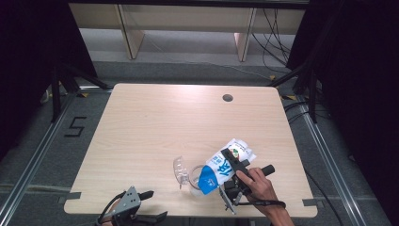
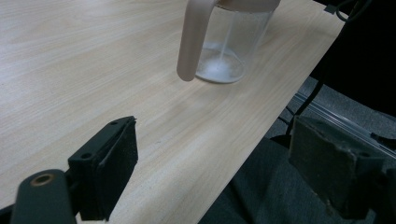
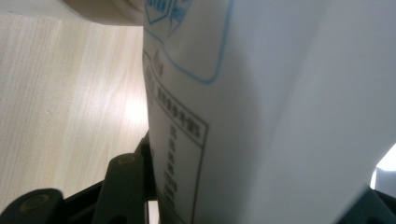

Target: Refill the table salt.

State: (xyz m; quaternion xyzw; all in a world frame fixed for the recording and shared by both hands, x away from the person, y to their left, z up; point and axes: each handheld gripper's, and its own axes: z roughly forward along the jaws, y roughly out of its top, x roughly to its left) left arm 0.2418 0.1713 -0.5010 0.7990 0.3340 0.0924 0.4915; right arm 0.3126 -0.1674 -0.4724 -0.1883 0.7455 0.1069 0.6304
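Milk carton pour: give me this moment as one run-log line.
right gripper: shut on milk carton, tipped over clear jug | stream running into jug | left gripper: open, idle at table edge

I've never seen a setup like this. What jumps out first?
The white-and-blue milk carton, tipped over a clear glass jug near the table's front edge, sending a thin white stream into it. The right tongs clamp the carton, while the left tongs wait open at the pale wooden table's front corner.

floor mark: "5", black tape, left of table | carton: blue/black print, unreadable
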